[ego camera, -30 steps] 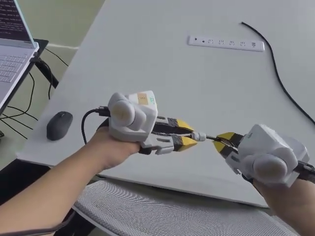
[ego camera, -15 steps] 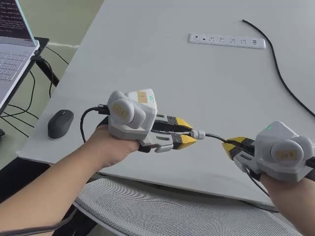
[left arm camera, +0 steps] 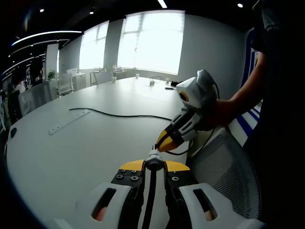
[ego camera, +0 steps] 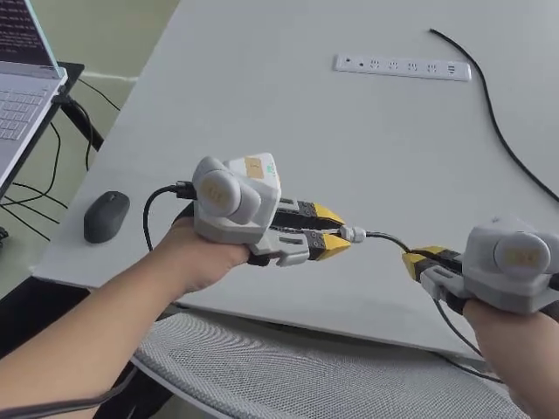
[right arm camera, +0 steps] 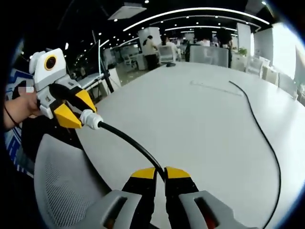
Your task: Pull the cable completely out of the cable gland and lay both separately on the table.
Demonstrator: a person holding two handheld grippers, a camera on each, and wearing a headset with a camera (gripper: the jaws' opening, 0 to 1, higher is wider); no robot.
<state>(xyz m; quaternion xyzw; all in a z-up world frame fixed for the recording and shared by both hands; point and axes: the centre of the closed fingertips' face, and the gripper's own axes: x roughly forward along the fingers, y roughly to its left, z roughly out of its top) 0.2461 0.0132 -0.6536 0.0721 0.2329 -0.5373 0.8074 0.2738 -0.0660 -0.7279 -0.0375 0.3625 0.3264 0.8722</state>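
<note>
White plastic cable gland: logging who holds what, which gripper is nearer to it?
Left. The left gripper clamps the white plastic cable gland; the right gripper grips the black cable farther along, apart from it.

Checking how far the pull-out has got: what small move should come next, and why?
Probably draw the right hand-held gripper farther from the left hand-held gripper: its jaws are shut on the cable, which runs into the cable gland clamped at the left one's jaw tips, so it isn't out yet.

Left tongs (left arm camera: 153, 166) around cable gland (left arm camera: 153, 158)
</note>
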